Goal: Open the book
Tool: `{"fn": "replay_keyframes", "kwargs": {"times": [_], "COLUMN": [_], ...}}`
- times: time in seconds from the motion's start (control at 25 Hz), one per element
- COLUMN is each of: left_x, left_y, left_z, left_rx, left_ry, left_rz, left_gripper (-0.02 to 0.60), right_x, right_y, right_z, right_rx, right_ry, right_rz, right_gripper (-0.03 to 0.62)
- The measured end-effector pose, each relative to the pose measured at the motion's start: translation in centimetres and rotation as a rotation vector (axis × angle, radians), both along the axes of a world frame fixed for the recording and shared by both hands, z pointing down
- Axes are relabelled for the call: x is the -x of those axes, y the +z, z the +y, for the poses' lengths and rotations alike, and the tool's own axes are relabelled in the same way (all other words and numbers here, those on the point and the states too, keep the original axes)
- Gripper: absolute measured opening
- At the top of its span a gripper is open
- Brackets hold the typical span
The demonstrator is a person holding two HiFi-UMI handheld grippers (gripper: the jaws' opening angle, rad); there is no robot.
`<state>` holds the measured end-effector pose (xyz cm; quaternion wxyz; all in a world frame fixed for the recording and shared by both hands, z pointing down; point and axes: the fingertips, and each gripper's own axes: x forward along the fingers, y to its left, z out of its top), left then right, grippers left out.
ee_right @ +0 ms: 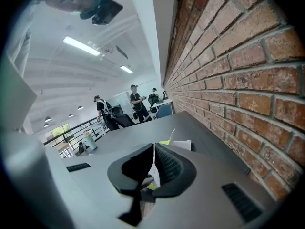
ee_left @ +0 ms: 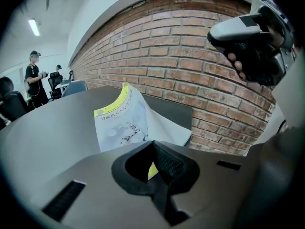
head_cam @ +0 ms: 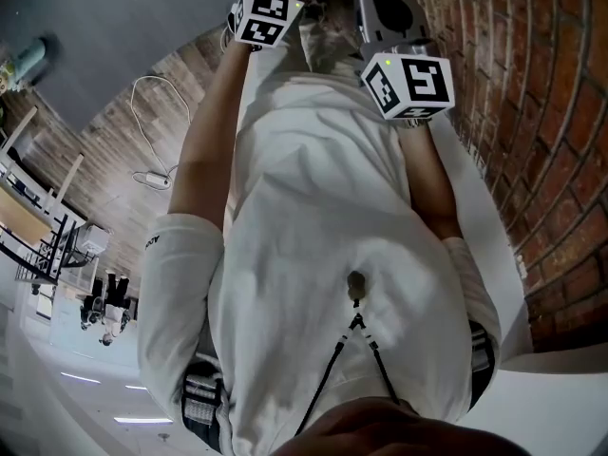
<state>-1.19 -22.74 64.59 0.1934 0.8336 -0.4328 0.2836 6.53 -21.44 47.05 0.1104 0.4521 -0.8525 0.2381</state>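
Note:
The book (ee_left: pixel 121 123) lies on the grey table (ee_left: pixel 52 128) by the brick wall. Its pale cover with a yellow band stands raised, and white pages lie flat beneath it. My left gripper (ee_left: pixel 153 144) is shut on the cover's near edge; a yellow corner shows between its pads. My right gripper (ee_right: pixel 154 147) is shut on a thin white sheet of the book (ee_right: pixel 180 144), which runs up edge-on between its jaws. In the left gripper view the right gripper's body (ee_left: pixel 252 37) hangs at the upper right. The head view shows only the marker cubes (head_cam: pixel 261 17) (head_cam: pixel 408 84) above a white shirt.
A brick wall (ee_right: pixel 238 70) runs close along the table's right side. A bottle (ee_right: pixel 89 140) stands at the table's far left. Several people (ee_right: pixel 136 101) and office chairs (ee_right: pixel 164 111) are far behind, past a railing (ee_right: pixel 62 135).

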Motion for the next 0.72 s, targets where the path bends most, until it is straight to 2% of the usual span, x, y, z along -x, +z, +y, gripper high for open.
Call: {"fn": "replay_keyframes", "kwargs": {"times": [0.72], "left_x": [6.7], "left_y": [-0.4], "left_z": [1.7], "left_rx": [-0.002], "left_ry": [-0.155], "left_rz": [-0.012], "left_gripper": [0.021], "right_x": [3.3], "right_y": [0.2], "right_z": [1.1], "right_rx": [0.001], "right_ry": [-0.082], "right_rz": [0.001], "right_gripper": [0.038]}}
